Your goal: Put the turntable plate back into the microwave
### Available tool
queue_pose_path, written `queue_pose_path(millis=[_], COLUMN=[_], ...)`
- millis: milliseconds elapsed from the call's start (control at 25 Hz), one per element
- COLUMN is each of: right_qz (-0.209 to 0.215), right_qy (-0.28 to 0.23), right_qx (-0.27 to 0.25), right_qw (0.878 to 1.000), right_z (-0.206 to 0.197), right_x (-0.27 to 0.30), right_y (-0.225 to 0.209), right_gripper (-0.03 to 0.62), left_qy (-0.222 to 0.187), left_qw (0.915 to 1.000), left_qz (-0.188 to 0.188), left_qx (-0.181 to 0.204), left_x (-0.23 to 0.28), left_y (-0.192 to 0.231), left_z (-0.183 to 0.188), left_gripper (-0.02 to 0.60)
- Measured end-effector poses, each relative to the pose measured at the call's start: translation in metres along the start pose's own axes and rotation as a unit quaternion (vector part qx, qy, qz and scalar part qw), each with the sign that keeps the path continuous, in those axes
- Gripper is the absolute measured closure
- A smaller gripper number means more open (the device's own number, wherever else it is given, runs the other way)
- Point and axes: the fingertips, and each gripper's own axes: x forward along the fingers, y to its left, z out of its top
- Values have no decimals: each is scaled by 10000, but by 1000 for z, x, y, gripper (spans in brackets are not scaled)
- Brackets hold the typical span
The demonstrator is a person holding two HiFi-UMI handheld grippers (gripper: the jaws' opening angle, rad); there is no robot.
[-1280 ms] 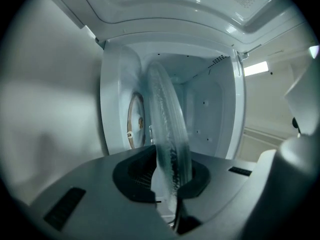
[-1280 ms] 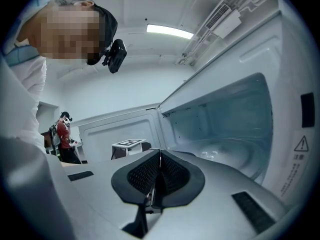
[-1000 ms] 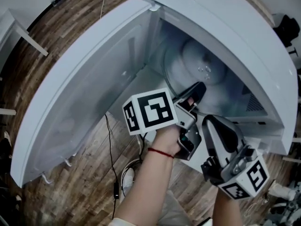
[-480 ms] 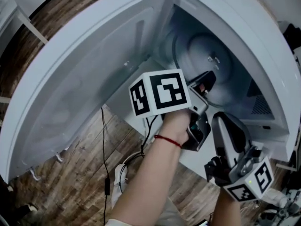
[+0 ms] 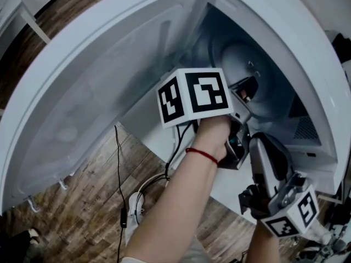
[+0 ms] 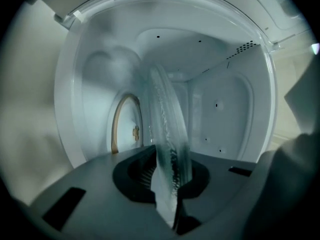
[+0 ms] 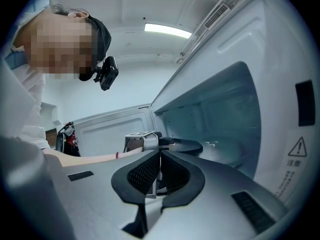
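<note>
l hand (image 5: 215, 129) wraps the handle of the left gripper (image 5: 245, 89). forearm runs up from the near edge of the head view, thin red string bracelet (image 5: 202, 155) on the wrist. gripper pts about level into the cavity of the white microwave oven (image 5: 285, 32), marker cube on top.

left gripper's claw pinches the rim of the clear round glass turntable plate (image 6: 167, 119). in left gripper view the plate shows edge-on between the pads and reaches in toward the far wall, so the plate is held inside the cavity. can't tell if it touches the cavity floor. a tan-rimmed round ring (image 6: 125, 126) w/ a small hub shows left of the plate in that view.

right gripper (image 5: 258, 142) sits near and right of the left one, just outside the microwave front. its claw is pressed together, nothing between.

white microwave door (image 5: 93, 97) is swung wide open to the left. below it is a brown wood plank floor (image 5: 71, 201) w/ a black cable (image 5: 118, 169) trailing over it.

right gripper view shows a white ceiling w/ a long strip light (image 7: 167, 30) and a triangle warning label (image 7: 298, 147) on the microwave front at right.
</note>
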Motion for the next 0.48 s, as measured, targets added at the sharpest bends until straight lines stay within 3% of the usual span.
queue_pose_path(millis=[480], right_qz=[-96], right_qy=[-164], right_qx=[21], right_qw=[9998], right_z=[14], right_x=[7], right_y=[-14], right_gripper=[562], left_qy=[147], left_qw=[9987], left_qz=[433], left_qx=[-213], left_x=[14], left_y=[9], left_z=[6], left_gripper=[549])
